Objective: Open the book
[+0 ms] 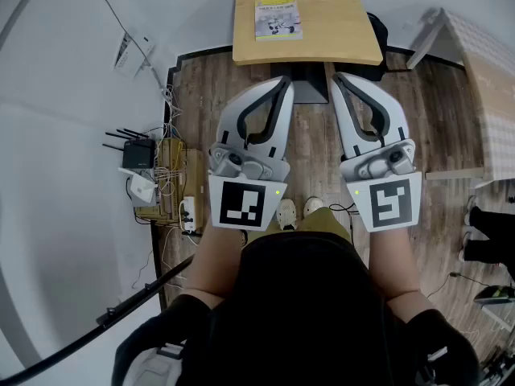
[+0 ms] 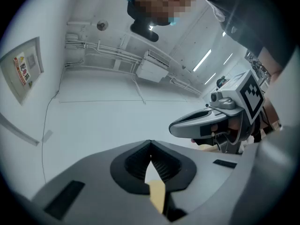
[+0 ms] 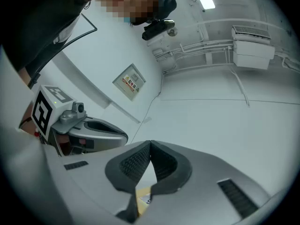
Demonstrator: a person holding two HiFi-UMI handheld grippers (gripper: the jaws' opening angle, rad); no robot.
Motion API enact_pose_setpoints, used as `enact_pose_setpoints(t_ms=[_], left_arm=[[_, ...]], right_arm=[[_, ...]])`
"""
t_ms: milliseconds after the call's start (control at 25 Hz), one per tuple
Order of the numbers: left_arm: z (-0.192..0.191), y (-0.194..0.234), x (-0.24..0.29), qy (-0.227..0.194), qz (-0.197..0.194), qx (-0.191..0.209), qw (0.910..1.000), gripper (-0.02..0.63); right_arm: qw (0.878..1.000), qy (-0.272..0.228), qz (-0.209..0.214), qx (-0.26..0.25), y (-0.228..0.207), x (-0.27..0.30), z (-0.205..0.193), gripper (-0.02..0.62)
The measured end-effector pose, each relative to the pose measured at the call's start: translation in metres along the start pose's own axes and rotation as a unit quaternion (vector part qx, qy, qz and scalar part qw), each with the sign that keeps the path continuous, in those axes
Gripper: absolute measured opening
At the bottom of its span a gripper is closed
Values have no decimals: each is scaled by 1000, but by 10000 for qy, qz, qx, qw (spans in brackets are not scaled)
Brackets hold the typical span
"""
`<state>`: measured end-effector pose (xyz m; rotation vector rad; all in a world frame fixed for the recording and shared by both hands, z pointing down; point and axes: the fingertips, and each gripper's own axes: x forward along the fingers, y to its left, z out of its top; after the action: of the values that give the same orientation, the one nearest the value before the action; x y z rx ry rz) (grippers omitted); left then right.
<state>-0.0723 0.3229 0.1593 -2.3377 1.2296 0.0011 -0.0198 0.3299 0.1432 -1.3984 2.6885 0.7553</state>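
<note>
A closed book [image 1: 278,18] with a pale yellow-green cover lies on the far left part of a small wooden table [image 1: 346,30]. My left gripper [image 1: 286,81] and right gripper [image 1: 335,77] are held side by side in front of my body, short of the table's near edge and apart from the book. In the left gripper view the left gripper [image 2: 150,142] has its ribbed pads meeting at the tip with nothing between them. The right gripper [image 3: 150,143] stands the same way in the right gripper view. Both point slightly upward at a white wall.
The table stands on a dark pedestal [image 1: 309,81] on the wood floor. A router [image 1: 138,154] and a tangle of cables [image 1: 170,185] sit by the left wall. Another light table [image 1: 483,71] is at the right. My shoes [image 1: 287,213] show below the grippers.
</note>
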Motion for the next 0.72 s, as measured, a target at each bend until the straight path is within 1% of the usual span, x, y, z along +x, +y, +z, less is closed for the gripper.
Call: enact_pose_setpoints(t_ms=[280, 560, 720], left_arm=[[-2, 3, -2, 55, 37, -21, 10000, 9], [-6, 6, -3, 83, -8, 27, 10000, 9], [-6, 9, -2, 74, 2, -18, 10000, 9]], right_arm=[[10000, 7, 29, -10, 2, 1, 1, 29], [10000, 38, 60, 37, 7, 5, -2, 28], [9999, 49, 131, 69, 10, 7, -4, 29]])
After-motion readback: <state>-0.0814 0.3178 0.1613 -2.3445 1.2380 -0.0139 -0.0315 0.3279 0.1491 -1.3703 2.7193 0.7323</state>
